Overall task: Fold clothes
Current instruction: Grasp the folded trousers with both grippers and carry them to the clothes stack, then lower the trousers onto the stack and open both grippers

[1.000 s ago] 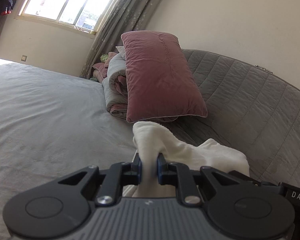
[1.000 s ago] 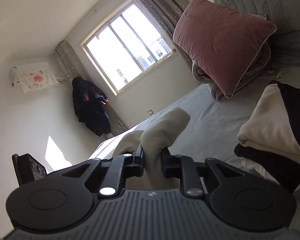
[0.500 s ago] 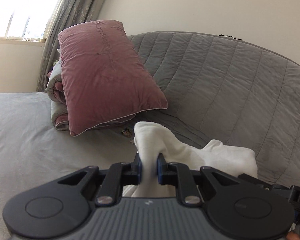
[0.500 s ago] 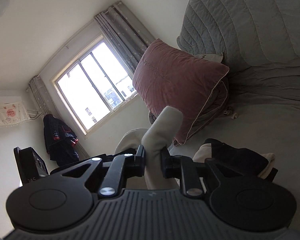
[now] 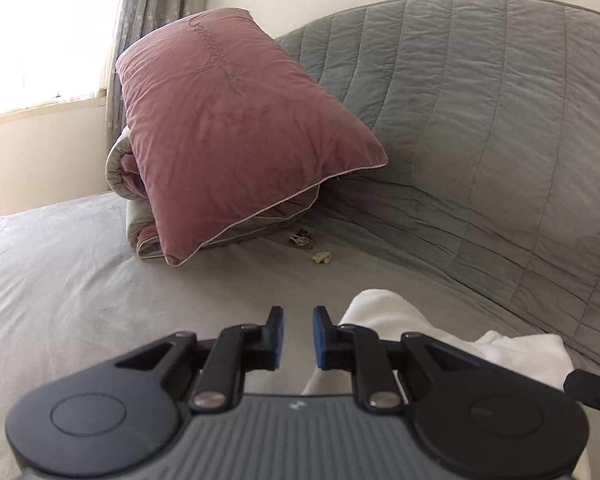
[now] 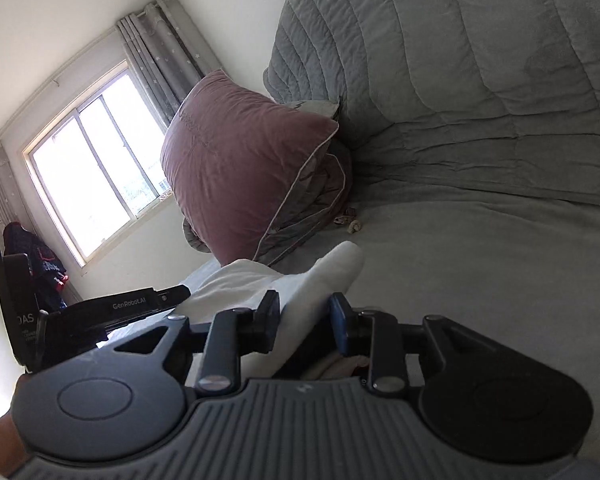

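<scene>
We have both grippers slack over the grey bed (image 5: pixel 100 280), so the step in hand looks like letting go of the white garment (image 5: pixel 384 312) after setting it down. To do this well, we should back each tool straight off along its fingers, keeping the pads clear of the cloth so nothing drags the fold out of shape.

Our left gripper (image 5: pixel 296 338) sits at the lower middle of its frame with jaws parted and nothing between them. The white garment lies just to the right of its right finger, spreading toward the lower right edge, and seems to touch that finger from behind.

Our right gripper (image 6: pixel 306 322) is also spread, at the lower middle of its view. A rolled edge of the garment (image 6: pixel 320 280) runs up through the gap toward the centre of the frame; we cannot tell whether it brushes a pad, but it is not pinched. The pink pillow (image 5: pixel 236 128) leans on the grey quilted headboard (image 5: pixel 500 120), well apart from the work.
</scene>
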`<state>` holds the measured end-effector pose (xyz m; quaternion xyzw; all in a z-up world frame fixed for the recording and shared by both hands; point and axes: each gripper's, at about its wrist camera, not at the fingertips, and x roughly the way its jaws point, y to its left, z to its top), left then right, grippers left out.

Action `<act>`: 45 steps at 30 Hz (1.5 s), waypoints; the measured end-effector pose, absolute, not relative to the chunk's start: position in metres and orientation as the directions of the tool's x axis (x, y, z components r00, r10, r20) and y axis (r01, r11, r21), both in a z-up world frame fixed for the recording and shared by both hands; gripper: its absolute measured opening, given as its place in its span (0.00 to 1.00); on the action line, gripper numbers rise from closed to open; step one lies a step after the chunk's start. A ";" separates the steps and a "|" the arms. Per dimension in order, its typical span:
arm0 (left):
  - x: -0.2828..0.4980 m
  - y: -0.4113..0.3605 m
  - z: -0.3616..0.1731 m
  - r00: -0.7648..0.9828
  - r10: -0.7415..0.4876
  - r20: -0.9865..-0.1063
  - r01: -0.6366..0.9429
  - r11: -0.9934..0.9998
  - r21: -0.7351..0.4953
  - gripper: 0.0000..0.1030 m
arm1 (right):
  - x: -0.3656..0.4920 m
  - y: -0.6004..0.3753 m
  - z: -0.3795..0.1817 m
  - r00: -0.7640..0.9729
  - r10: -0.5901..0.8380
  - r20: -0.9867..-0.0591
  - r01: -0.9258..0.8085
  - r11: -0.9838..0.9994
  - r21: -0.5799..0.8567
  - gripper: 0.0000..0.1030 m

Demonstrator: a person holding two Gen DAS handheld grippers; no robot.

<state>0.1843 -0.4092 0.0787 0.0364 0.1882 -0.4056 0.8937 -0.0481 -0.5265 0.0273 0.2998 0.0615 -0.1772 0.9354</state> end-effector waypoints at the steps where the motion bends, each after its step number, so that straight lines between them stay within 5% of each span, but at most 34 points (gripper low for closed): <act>1: 0.185 -0.404 0.081 0.603 -0.719 -0.345 0.736 0.669 -0.108 0.15 | -0.052 -0.527 0.027 0.925 -0.314 -0.213 0.380 0.757 0.532 0.45; 9: 0.175 -0.417 0.093 0.463 -0.836 -0.293 0.839 0.521 -0.160 0.15 | -0.032 -0.510 0.054 0.939 -0.316 -0.137 0.344 0.870 0.352 0.45; 17: 0.187 -0.432 0.047 0.442 -0.807 -0.391 0.808 0.548 -0.215 0.14 | -0.004 -0.496 0.018 0.921 -0.289 -0.260 0.339 0.925 0.175 0.45; 34: 0.130 -0.384 0.065 0.446 -0.772 -0.454 0.791 0.577 -0.204 0.15 | -0.028 -0.483 0.059 0.910 -0.266 -0.319 0.340 0.918 0.206 0.49; 37: 0.113 -0.370 0.068 0.439 -0.756 -0.485 0.788 0.584 -0.196 0.19 | -0.037 -0.475 0.068 0.907 -0.257 -0.334 0.338 0.916 0.214 0.53; 45: 0.073 -0.327 0.083 0.473 -0.667 -0.576 0.738 0.657 -0.154 0.48 | -0.065 -0.453 0.087 0.894 -0.250 -0.372 0.351 0.907 0.235 0.63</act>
